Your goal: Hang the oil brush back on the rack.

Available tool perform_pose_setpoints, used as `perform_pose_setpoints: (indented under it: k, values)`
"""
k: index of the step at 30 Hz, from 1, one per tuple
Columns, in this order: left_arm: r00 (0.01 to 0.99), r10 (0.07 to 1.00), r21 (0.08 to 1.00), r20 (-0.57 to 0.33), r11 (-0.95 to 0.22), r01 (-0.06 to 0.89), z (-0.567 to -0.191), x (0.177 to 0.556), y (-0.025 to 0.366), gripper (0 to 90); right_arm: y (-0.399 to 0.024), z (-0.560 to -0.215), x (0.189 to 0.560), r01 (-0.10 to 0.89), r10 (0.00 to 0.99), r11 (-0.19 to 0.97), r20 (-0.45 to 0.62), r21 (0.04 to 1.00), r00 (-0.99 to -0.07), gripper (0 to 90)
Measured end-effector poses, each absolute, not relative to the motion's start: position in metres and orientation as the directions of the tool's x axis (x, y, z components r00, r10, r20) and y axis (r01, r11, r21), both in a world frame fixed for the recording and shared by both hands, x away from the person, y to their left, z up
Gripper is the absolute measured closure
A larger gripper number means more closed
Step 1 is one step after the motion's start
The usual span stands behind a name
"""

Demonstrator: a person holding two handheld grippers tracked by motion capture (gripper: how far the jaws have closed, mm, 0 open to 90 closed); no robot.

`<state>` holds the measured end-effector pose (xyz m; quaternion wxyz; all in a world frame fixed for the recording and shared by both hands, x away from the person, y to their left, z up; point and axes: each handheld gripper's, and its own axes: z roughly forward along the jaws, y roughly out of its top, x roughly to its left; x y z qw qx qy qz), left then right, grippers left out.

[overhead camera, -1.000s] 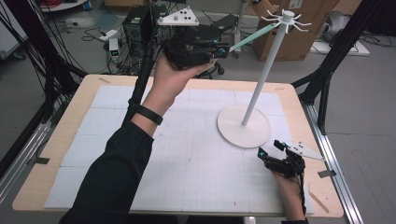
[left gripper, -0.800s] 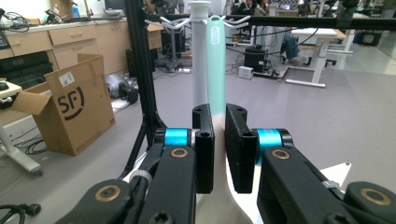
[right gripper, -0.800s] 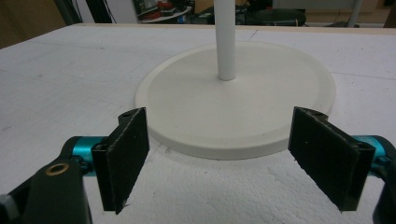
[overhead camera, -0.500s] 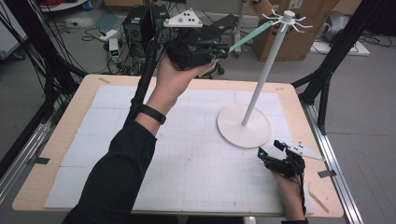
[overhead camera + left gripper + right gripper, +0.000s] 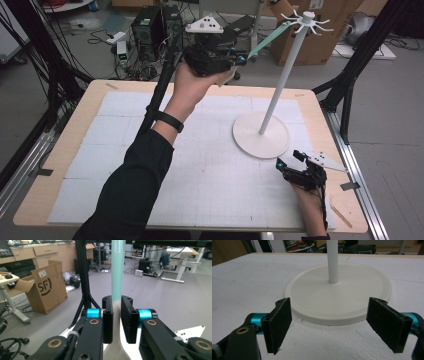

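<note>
a workshop with cardboard boxes and black frame legs surrounds a wooden table (image 5: 80, 125) topped with white foam sheet. on the foam stands a white stand (image 5: 261, 135), a round base with a tall pole ending in small hooks. a pale green strip (image 5: 267, 37) reaches up to those hooks; its lower end is clamped between the jaws of the left gripper (image 5: 239, 61), held high above the table's far edge. the right gripper (image 5: 289, 160) rests low near the base's front rim, its jaws spread wide with nothing between them.
</note>
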<state>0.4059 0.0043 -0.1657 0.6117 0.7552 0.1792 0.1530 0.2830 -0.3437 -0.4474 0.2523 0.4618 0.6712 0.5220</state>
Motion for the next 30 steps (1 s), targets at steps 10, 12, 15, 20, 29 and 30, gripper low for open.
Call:
perform_pose_setpoints:
  k: [10,12,15,20,29,30]
  values:
    - [0.891,0.452,0.977,-0.030,-0.175,0.121,-0.209,0.401,0.043,37.9,-0.344,-0.447,0.283,0.353,0.882,0.036,0.137,0.935,-0.450,19.6]
    - [0.885,0.464,0.979,-0.047,-0.154,0.133,-0.223,0.398,0.059,32.1,-0.344,-0.447,0.283,0.351,0.883,0.034,0.136,0.936,-0.448,19.6]
    - [0.883,0.466,0.979,-0.053,-0.149,0.137,-0.244,0.393,0.083,27.8,-0.344,-0.447,0.283,0.352,0.883,0.034,0.136,0.935,-0.448,19.6]
    - [0.873,0.480,0.976,-0.084,-0.136,0.169,-0.279,0.382,0.123,26.0,-0.344,-0.447,0.283,0.356,0.885,0.030,0.141,0.934,-0.444,19.6]
    - [0.848,0.518,0.967,-0.109,-0.142,0.212,-0.341,0.360,0.182,23.1,-0.345,-0.448,0.283,0.362,0.883,0.016,0.157,0.932,-0.443,19.5]
    - [0.845,0.522,0.964,-0.111,-0.151,0.219,-0.348,0.358,0.187,23.0,-0.346,-0.448,0.284,0.354,0.883,0.020,0.149,0.935,-0.445,19.5]
